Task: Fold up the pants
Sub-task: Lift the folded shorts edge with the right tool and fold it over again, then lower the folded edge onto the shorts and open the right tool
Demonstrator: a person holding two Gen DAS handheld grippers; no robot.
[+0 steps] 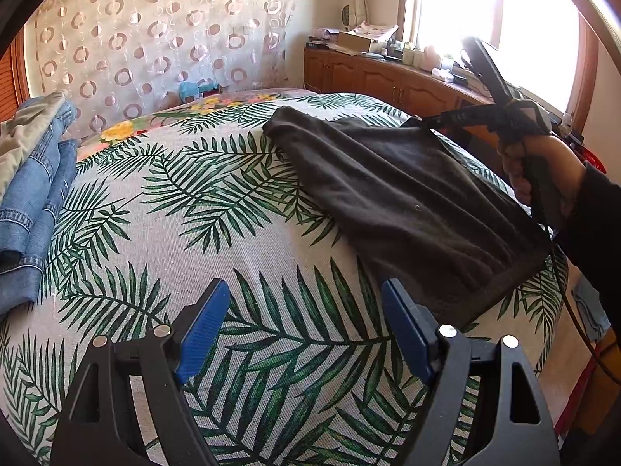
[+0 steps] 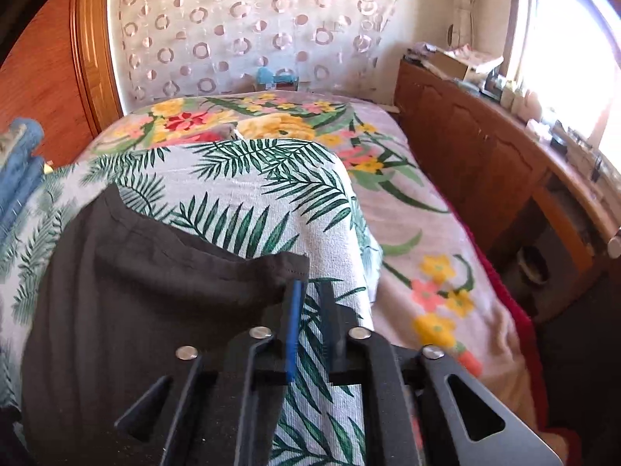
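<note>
Your bed [image 1: 271, 233] w/ the palm-leaf cover carries everything; a floral blanket [image 2: 407, 233] shows beyond the cover on the window side, and a wooden cabinet [image 2: 485, 163] runs along that edge.

The dark pants [image 1: 407, 202] lie on the right part of the bed, already doubled over into a rough slab, far corner toward the headboard, near edge by the bed's right side. Judging by the nap and soft sag, they're light, limp, a bit fuzzy: no slip, no stiffness, so they'll droop from whatever point you lift. Best hold is prob. a hemmed corner or the stitched edge, where layers stack and the pads bite all of them.

A stack of jeans [image 1: 35, 202] sits at the left of the bed, well apart from the pants.

Your right tool [image 2: 310, 322] is nearly closed, a narrow gap left btw the pads; the pants' hemmed corner [image 2: 287, 268] lies just beside the left pad tip, touching or close to it, but you can't tell from here if any cloth is pinched. In the left view your right hand [image 1: 543, 171] holds that tool over the pants' far right edge.

Your left tool [image 1: 306, 330] is wide open, holding nothing, hovering over bare cover; the pants' near corner [image 1: 465, 303] sits just beside its right pad.
</note>
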